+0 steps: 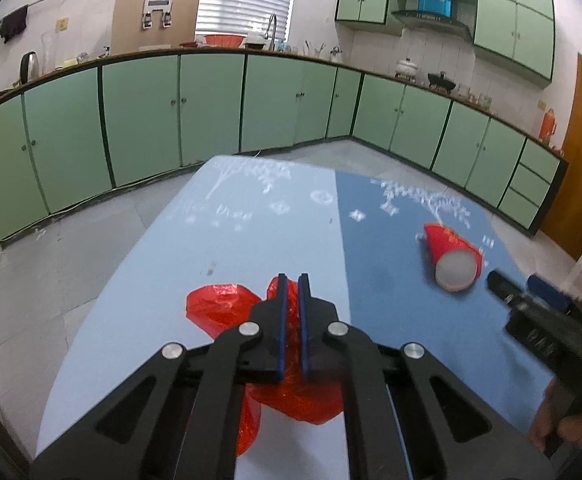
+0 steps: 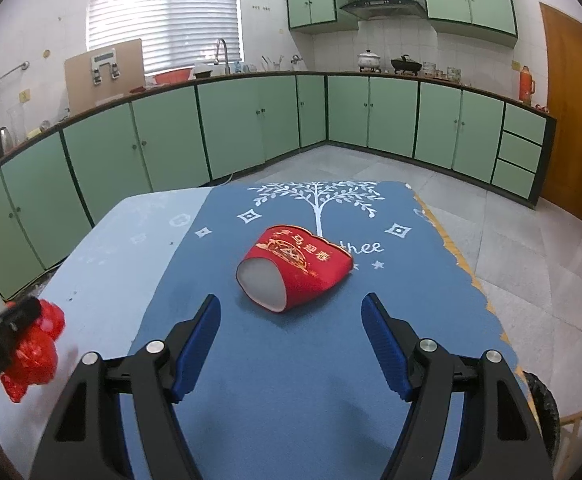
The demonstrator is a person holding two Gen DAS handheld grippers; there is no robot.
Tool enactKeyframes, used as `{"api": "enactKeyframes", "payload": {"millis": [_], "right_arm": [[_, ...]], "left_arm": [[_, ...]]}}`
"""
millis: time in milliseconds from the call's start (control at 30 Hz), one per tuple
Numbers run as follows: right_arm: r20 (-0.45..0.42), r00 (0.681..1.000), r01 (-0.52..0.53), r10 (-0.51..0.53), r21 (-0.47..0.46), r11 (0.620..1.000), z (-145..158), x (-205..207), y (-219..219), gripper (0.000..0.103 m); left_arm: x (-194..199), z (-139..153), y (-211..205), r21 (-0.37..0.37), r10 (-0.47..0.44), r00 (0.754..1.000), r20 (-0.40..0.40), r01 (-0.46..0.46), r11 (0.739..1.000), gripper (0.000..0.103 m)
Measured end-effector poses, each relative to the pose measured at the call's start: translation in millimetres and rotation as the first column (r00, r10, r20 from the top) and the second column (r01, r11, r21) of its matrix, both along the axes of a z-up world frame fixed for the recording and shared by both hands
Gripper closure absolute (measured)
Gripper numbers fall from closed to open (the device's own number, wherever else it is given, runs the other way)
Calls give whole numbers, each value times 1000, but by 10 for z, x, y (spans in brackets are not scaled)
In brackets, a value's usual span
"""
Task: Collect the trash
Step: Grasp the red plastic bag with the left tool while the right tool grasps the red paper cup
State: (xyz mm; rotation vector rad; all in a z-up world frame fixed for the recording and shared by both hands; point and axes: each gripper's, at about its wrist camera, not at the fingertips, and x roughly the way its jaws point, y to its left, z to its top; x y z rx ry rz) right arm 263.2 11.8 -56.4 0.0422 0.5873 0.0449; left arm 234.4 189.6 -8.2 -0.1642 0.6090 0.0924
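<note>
Left wrist view: my left gripper (image 1: 293,280) pinched tight on red plastic bag (image 1: 219,306), over pale blue table (image 1: 163,240).

Right wrist view: my right gripper (image 2: 291,304) spread wide, empty; crushed red paper cup (image 2: 295,266) on its side on dark blue mat (image 2: 299,380), just beyond fingertips.

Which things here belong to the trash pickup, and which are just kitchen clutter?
Job:
- red bag, pinched in the shut left gripper
- red cup, crushed, on its side on the table, ahead of the open right gripper

Lying about:
- kettle
- white pot
- orange flask
- red basin
</note>
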Motion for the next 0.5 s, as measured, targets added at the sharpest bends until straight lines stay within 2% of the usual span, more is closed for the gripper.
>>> {"api": "enactKeyframes", "payload": {"millis": [267,400,500], "right_arm": [[-29,998,54,-54,-18,998,-70,302,150,29],[-49,995,86,-87,-21,996,-103,457,229,19],[-66,992,108,-110,-34,994,-127,553,279,16]], "left_arm": [[336,-40,-14,-3,-22,1000,0,22,1000,100],[435,-96,22,1,-21,1000,-5,21,1000,100],[489,-126,81,-7,-18,1000,-9,18,1000,100]]}}
